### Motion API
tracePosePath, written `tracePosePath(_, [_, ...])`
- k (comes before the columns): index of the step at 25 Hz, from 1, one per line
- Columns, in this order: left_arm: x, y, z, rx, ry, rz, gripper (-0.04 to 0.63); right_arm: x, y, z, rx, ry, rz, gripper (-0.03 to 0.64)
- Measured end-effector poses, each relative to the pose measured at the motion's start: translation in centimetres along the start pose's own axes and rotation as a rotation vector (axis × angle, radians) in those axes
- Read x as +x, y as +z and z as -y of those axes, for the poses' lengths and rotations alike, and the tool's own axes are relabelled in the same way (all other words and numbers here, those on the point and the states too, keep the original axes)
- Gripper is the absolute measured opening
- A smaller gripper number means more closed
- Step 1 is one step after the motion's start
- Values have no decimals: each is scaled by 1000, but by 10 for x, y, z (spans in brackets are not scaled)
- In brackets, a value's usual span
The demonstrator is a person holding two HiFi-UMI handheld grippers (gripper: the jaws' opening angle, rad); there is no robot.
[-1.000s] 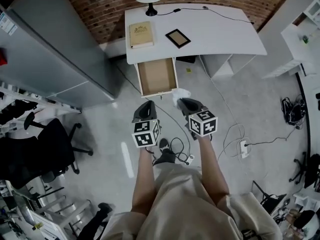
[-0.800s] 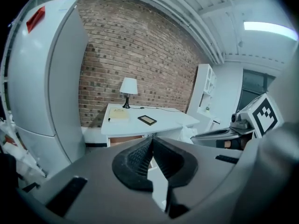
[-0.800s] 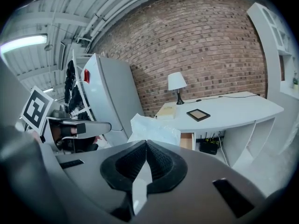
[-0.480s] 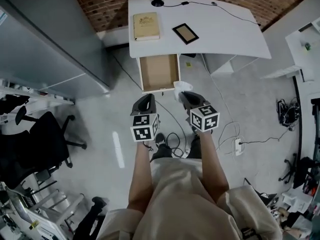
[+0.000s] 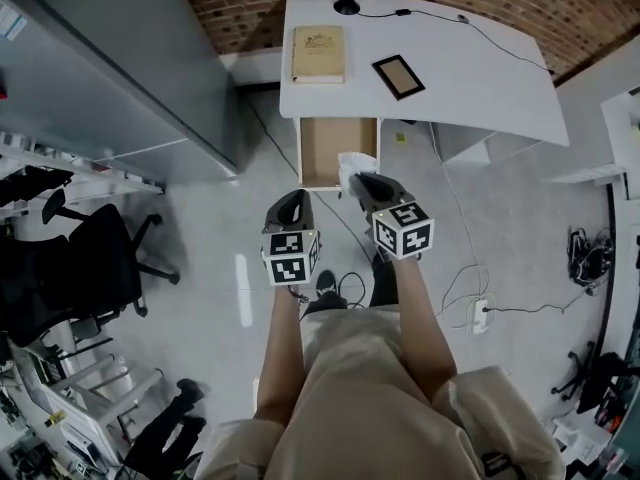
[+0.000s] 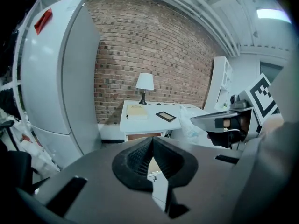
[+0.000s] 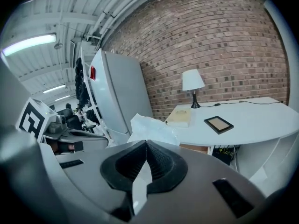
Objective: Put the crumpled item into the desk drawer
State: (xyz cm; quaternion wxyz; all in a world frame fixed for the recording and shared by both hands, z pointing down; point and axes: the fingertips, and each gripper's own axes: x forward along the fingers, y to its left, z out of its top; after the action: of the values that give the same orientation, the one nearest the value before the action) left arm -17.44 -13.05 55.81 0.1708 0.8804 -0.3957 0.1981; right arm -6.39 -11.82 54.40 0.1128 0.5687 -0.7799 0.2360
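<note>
right gripper (image 5: 362, 181) clamped on crumpled item (image 5: 350, 162), over open drawer's (image 5: 304, 153) front right corner | left gripper (image 5: 292, 204) jaws together, empty, above bare floor (image 5: 225, 223) | cabinet (image 5: 130, 58) flanks drawer's left | book (image 5: 319, 53) print unreadable

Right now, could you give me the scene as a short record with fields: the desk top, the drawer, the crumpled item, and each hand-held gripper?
desk: white; carries a book, a lamp and a flat dark-framed item
drawer: pulled open, looks empty
crumpled item: white, sticks out past the jaws, not yet in the drawer
right hand-held gripper: shut on the crumpled item
left hand-held gripper: jaws together, holding nothing
</note>
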Motion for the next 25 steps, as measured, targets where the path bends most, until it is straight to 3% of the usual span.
tracePosePath(12, [82,36,42,-51,105,-23,17,24,53,91,-64,137,-26,28])
tracePosePath(18, [114,53,73,-45,147,-35,17,22,60,140,-45,188,-36,28])
tracePosePath(25, [121,46,93,-110,214,-44,17,17,47,176,-35,241,-77,28])
